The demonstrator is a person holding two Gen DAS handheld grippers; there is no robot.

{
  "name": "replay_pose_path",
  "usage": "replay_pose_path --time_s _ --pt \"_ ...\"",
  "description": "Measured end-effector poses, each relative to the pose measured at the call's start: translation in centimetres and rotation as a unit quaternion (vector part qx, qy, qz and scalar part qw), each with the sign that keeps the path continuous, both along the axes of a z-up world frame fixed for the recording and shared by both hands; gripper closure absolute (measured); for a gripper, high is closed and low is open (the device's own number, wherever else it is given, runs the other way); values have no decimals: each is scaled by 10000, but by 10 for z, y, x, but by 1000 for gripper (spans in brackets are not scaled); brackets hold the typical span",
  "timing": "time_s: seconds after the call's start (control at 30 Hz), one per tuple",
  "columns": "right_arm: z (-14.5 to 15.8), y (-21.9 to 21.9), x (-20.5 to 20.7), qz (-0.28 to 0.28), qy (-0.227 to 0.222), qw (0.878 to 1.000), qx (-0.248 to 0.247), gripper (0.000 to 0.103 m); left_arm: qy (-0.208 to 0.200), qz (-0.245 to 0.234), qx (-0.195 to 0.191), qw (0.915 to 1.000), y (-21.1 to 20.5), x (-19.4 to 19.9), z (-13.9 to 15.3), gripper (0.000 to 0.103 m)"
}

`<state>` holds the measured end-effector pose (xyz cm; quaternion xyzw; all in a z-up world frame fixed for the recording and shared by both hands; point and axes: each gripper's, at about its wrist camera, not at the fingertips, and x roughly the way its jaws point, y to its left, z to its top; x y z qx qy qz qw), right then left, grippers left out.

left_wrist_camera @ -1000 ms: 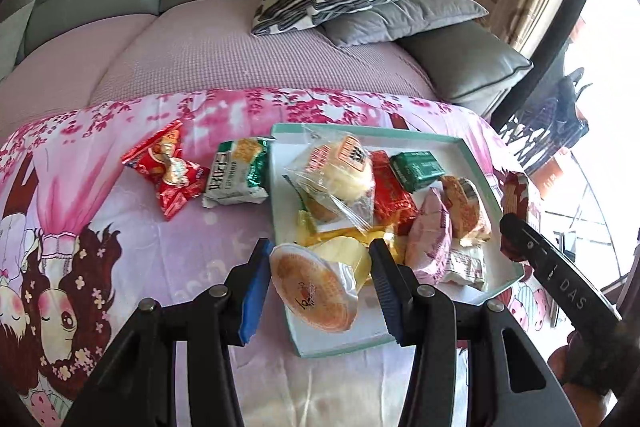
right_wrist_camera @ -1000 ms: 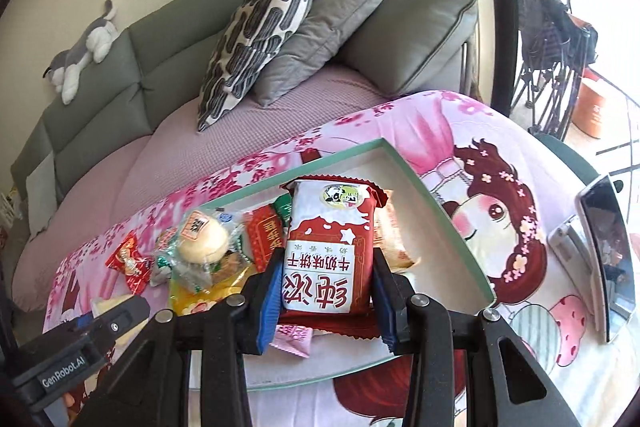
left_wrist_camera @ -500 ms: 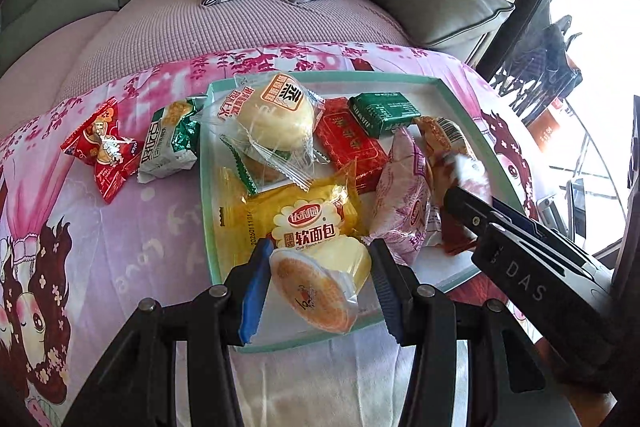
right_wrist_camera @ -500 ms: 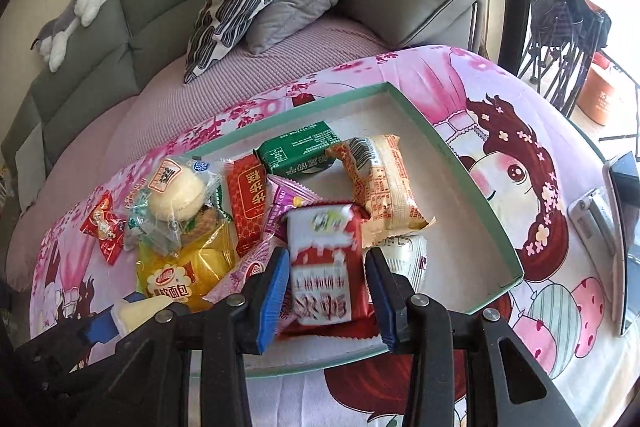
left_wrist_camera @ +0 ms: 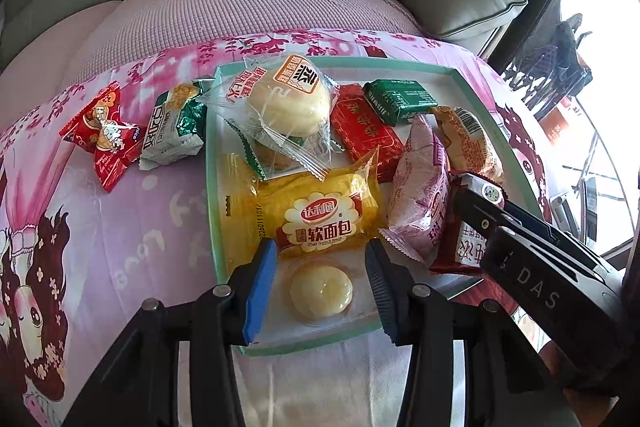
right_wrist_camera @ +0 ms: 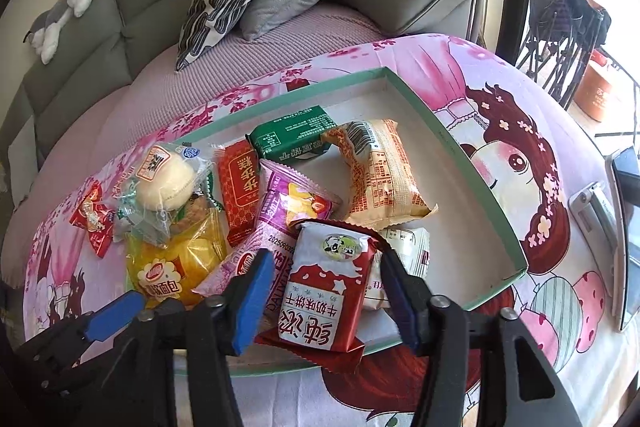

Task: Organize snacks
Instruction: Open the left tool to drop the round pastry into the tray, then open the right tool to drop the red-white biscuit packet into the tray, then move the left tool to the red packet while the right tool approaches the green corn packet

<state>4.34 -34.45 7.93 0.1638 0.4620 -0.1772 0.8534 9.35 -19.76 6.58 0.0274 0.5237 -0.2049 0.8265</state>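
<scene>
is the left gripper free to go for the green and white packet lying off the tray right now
Probably not yet. The left gripper is closed on the pudding cup over the tray. Nothing covers the green and white packet on the cloth; only the red packet lies beside it.

left gripper [left_wrist_camera: 320,245]: tipped steeply down, jaws pulled in close, pinching a little jelly cup [left_wrist_camera: 320,291] | right gripper [right_wrist_camera: 326,255]: tipped steeply down just beside the left one, jaws have just been opening, wide now, pads let go of the red packet [right_wrist_camera: 328,291] between them
</scene>
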Motion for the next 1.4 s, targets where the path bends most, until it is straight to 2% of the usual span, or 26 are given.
replay_pose_path --time_s 0.17,0.3,0.37,0.5,0.63,0.73,0.93,1.1,1.4 --pt "0 0 1 -59 65 9998 -179 16 5 167 35 9999 7 2 3 44" --pt "1 1 1 -14 67 9995 -320 8 -61 326 38 9994 15 3 9 32" --pt "4 3 1 -15 26 9991 -416 1 -81 373 46 9993 18 3 11 32" --pt "7 3 -1 -4 -97 9990 -446 0 -291 548 209 9979 24 4 18 18" --pt "10 5 0 40 -134 9985 -524 0 -541 812 311 9947 33 6 24 10" --pt "12 8 1 121 -151 9982 -570 0 -652 1079 607 9902 39 11 23 9" --pt "18 14 1 188 -363 9982 -446 0 -768 1312 700 9859 51 16 27 9" --pt "26 21 -1 213 -587 9965 -560 0 -1160 1613 1170 9731 54 12 36 9" --pt "34 34 0 263 -788 9944 -660 0 -1144 1813 1182 9696 63 14 39 9"
